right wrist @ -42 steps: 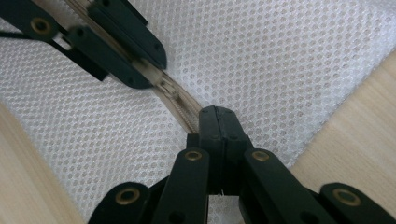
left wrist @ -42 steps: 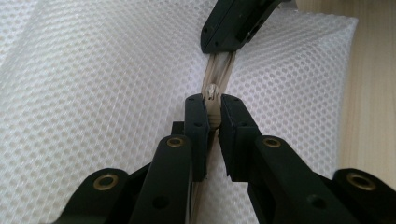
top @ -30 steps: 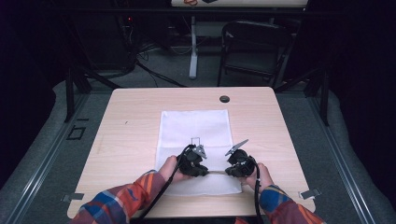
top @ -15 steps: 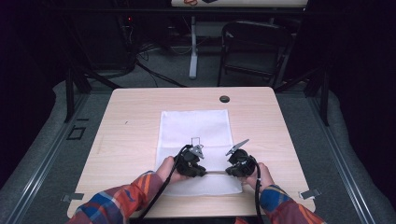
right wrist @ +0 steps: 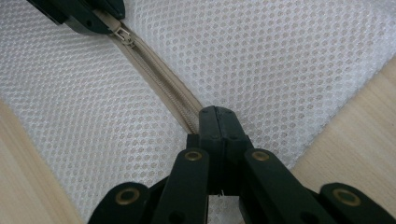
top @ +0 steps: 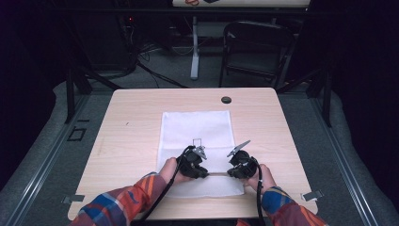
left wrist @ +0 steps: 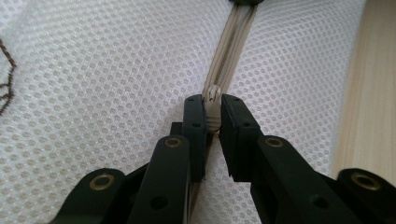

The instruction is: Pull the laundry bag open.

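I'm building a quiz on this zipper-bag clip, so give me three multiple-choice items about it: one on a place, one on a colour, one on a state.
1. Where does the mesh bag lie?
A. on the table
B. on the chair
C. on the floor

2. What colour is the zipper?
A. red
B. beige
C. black

3. How is the left gripper?
A. wide open above the bag
B. lying unheld
C. shut on the zipper pull

Answers:
1 A: the white bag lies flat on the wooden top.
2 B: the tape is beige against white mesh.
3 C: the pull sits pinched between its jaws.
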Demonstrator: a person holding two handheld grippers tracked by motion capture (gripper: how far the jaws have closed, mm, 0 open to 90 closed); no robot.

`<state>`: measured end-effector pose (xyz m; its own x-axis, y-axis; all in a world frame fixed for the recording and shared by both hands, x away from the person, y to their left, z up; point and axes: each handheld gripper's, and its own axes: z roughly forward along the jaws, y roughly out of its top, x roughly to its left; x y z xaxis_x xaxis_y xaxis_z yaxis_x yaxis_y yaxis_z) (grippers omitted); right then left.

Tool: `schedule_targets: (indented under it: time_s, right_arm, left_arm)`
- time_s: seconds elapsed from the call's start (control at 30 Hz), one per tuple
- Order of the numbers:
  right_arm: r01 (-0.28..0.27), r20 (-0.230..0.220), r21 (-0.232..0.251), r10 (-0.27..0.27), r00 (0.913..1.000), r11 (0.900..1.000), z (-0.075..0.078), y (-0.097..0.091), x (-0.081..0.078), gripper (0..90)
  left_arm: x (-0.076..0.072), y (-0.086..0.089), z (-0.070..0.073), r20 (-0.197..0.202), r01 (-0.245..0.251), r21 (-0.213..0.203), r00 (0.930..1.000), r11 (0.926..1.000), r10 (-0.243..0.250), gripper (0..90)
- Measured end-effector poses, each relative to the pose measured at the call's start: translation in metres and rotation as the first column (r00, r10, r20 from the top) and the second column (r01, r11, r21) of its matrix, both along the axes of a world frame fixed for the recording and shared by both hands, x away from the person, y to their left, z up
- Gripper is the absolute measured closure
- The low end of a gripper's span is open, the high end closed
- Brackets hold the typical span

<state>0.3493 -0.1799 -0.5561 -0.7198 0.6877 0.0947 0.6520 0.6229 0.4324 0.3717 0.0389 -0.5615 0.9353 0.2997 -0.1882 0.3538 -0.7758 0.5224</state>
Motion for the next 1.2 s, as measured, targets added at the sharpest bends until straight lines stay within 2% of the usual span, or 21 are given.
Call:
schedule_targets:
  time_s: [0.23,0.47,0.6,0.67,0.73,0.77,0.83,0.97,1.03,1.13,1.2]
  right_arm:
    - [-0.009,-0.006,-0.004,0.009,0.9999,0.9999,0.000,0.000,0.001,90.0]
    - [-0.010,0.003,-0.003,0.010,0.9999,0.9999,0.000,0.000,0.000,90.0]
    - [-0.015,-0.008,0.017,0.015,0.9999,0.9997,0.000,-0.001,0.001,90.0]
    - [-0.010,0.001,0.003,0.010,0.9999,0.9999,0.000,-0.001,0.000,90.0]
    - [-0.006,0.001,0.010,0.006,1.0000,0.9999,0.000,0.000,0.000,90.0]
    - [-0.007,0.001,0.009,0.007,1.0000,0.9999,0.000,0.000,0.000,90.0]
    - [-0.009,-0.002,0.012,0.009,1.0000,0.9999,0.000,-0.001,0.000,90.0]
    - [-0.013,-0.003,0.002,0.013,0.9999,0.9999,0.000,-0.001,0.001,90.0]
    - [-0.011,-0.006,0.010,0.011,0.9999,0.9999,0.000,-0.001,0.000,90.0]
    - [-0.011,0.000,0.003,0.011,0.9999,0.9999,0.000,-0.001,0.000,90.0]
    - [-0.016,-0.011,0.017,0.016,0.9998,0.9997,0.000,-0.001,0.001,90.0]
  left_arm:
    - [-0.002,-0.002,0.000,0.015,-0.019,0.000,0.9997,0.9998,0.019,81.4]
    - [-0.006,-0.001,0.003,0.039,-0.015,-0.001,0.9991,0.9999,0.015,81.7]
    - [-0.004,0.002,0.004,0.020,-0.019,-0.013,0.9996,0.9997,0.019,81.7]
    - [-0.004,0.002,0.004,0.020,-0.019,-0.018,0.9996,0.9997,0.019,81.8]
    - [-0.005,0.003,0.005,0.035,-0.020,-0.005,0.9992,0.9998,0.021,81.8]
    - [-0.006,0.004,0.005,0.026,-0.026,-0.015,0.9993,0.9996,0.026,81.8]
    - [-0.004,0.008,0.005,0.030,-0.033,-0.008,0.9990,0.9994,0.033,81.8]
    - [0.000,0.022,0.004,-0.005,-0.056,-0.017,0.9984,0.9983,0.056,81.8]
    - [-0.003,0.025,0.006,0.008,-0.058,-0.014,0.9983,0.9982,0.058,81.7]
    - [-0.005,0.025,0.008,0.015,-0.048,-0.012,0.9987,0.9988,0.048,81.7]
    - [-0.005,0.026,0.009,0.012,-0.046,-0.016,0.9988,0.9988,0.047,81.7]
